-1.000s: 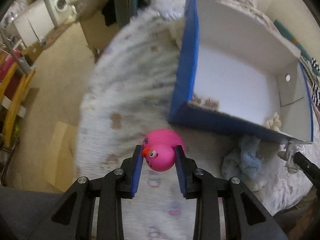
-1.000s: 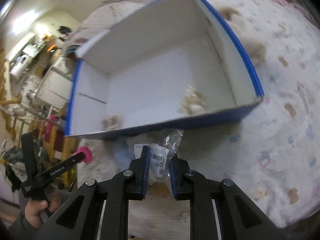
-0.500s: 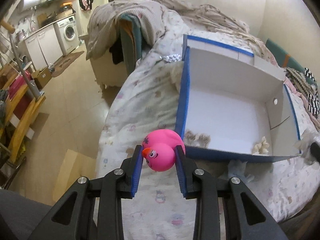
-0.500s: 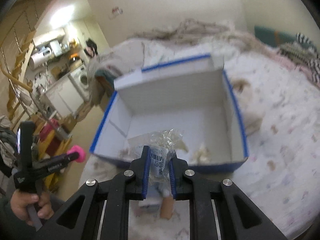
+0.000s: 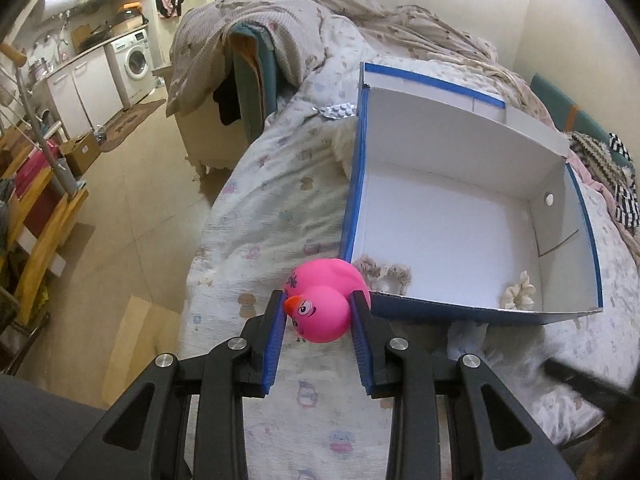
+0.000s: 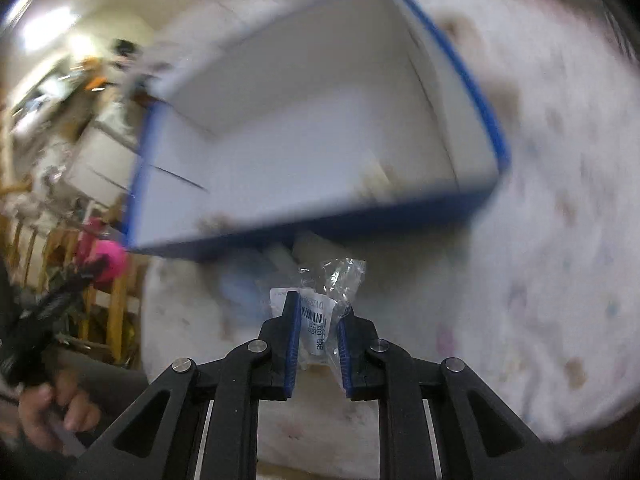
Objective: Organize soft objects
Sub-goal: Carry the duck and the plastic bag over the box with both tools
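Note:
My left gripper (image 5: 318, 312) is shut on a pink rubber duck (image 5: 324, 304) and holds it above the bed, just left of the near-left corner of an open blue-and-white box (image 5: 356, 184). In the box lie a beige rope toy (image 5: 384, 274) and a cream fuzzy piece (image 5: 518, 296). My right gripper (image 6: 318, 314) is shut on a clear plastic bag with a white label (image 6: 322, 304), in front of the box's near wall (image 6: 320, 222). The right wrist view is blurred; the duck (image 6: 106, 260) shows at its left.
A light blue cloth (image 5: 468, 334) lies on the patterned bed cover (image 5: 276, 208) before the box. A blister pack (image 5: 336, 111) lies by the box's far-left corner. A heaped blanket (image 5: 248, 40) is behind. The floor and a wooden rack (image 5: 44, 236) are left.
The right gripper has swung down toward the bed in front of the box with the bag. The left gripper has held the duck nearly still by the box corner.

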`<state>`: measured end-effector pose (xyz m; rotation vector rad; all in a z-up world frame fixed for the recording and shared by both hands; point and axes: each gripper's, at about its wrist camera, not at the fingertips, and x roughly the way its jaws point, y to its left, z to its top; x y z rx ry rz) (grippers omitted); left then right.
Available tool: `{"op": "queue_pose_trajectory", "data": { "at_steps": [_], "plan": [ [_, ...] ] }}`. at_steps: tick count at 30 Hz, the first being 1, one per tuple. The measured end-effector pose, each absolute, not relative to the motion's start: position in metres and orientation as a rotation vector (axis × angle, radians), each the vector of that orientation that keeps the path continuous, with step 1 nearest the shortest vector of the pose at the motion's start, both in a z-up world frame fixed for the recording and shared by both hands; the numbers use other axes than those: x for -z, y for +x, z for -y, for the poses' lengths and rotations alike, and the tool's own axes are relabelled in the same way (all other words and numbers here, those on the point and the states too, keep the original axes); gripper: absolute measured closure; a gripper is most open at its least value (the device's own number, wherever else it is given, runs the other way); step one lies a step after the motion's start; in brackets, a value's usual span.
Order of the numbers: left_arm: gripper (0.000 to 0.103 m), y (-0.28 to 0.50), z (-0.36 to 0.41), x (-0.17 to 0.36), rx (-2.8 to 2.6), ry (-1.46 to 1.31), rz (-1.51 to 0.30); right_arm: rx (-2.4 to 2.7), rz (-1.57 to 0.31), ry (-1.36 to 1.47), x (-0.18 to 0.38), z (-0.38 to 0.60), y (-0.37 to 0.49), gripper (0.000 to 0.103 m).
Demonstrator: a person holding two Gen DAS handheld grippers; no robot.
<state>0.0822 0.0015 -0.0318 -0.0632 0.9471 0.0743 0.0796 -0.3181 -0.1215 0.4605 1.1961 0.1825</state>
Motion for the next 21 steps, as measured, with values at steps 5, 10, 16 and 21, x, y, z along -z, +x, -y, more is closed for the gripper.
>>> {"op": "queue_pose_trajectory", "data": {
  "at_steps": [5,10,16,21],
  "plan": [
    [0.074,0.086,0.000,0.033,-0.089,-0.065,-0.943,-0.118,-1.329,0.546,0.162,0.336,0.099,0.084],
    [0.074,0.086,0.000,0.032,-0.084,-0.066,-0.944,-0.115,-1.358,0.631,0.168,0.340,0.097,0.074],
    [0.074,0.086,-0.005,0.034,-0.077,-0.091,-0.957,-0.078,-1.392,0.670,0.170,0.348,0.083,0.058],
    [0.074,0.086,-0.005,0.035,-0.078,-0.093,-0.959,-0.070,-1.427,0.651,0.174,0.345,0.074,0.045]
  ]
}}
